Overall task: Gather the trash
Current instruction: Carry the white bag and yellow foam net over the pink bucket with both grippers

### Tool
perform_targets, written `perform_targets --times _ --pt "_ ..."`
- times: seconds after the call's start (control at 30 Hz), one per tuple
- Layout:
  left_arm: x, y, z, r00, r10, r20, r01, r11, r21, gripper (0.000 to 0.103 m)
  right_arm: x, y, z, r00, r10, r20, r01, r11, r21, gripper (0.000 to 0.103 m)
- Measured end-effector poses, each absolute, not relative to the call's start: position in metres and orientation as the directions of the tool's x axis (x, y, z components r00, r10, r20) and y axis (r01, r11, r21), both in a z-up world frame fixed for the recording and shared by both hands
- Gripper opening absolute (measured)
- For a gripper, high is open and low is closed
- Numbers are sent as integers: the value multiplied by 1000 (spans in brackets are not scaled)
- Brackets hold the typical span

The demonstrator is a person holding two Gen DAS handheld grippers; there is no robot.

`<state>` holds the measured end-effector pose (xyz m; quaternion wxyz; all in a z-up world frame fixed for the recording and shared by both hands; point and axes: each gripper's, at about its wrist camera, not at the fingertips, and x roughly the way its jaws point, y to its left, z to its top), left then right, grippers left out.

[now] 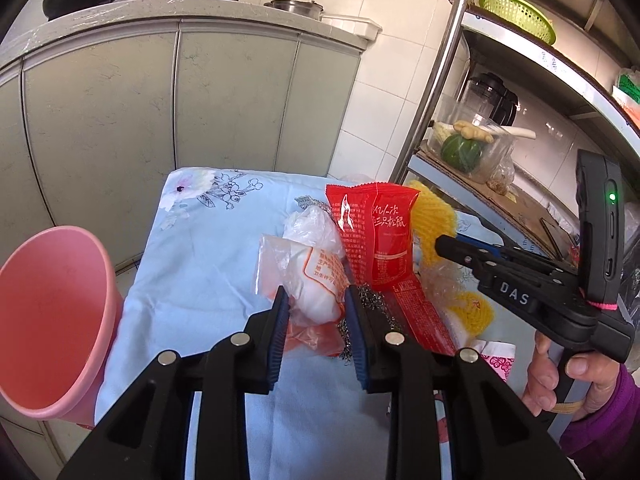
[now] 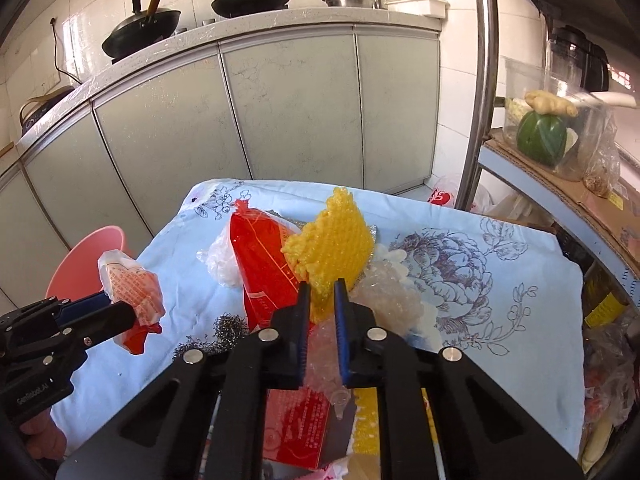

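My left gripper (image 1: 316,300) is shut on a white and orange plastic wrapper (image 1: 316,284). In the right wrist view that wrapper (image 2: 128,284) hangs lifted above the cloth, near the pink bin (image 2: 80,256). My right gripper (image 2: 322,286) is shut on the lower edge of a yellow bubble-wrap sheet (image 2: 328,240), which stands upright. A red snack packet (image 2: 264,264), steel wool (image 2: 228,328) and clear bubble wrap (image 2: 384,300) lie on the blue floral tablecloth (image 2: 480,280). In the left wrist view the red packet (image 1: 376,236) leans behind the wrapper.
The pink bin (image 1: 52,320) stands off the table's left edge. Grey cabinets (image 1: 120,120) with woks on the counter run behind. A metal shelf (image 2: 476,80) holding a green squash (image 2: 540,132) and a blender stands at the right. A hand (image 1: 560,376) holds the right gripper's handle.
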<state>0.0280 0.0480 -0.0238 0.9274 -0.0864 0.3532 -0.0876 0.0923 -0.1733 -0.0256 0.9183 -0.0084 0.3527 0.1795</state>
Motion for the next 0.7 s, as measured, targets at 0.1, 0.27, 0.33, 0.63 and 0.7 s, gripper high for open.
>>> perform_targets --times 0.1,0.27,0.33,0.63,0.7 --pt "21 53 -19 747 -222 -626 96 969 -229 27 80 -177 -10 711 328 -622 -334 936 112 11" --pt "7 68 -6 781 -196 -593 67 970 -232 27 64 -173 19 741 366 -563 -365 923 120 11" --pt "1 78 0 798 -174 -577 46 972 -230 27 59 -165 31 742 397 -541 -397 910 123 11" --pt "-27 136 14 834 -40 -551 -100 970 -222 27 48 -92 41 653 538 -533 -578 809 108 11" --pt "-31 152 13 832 -8 -554 -138 966 -220 27 48 -73 39 617 569 -544 -617 779 115 11"
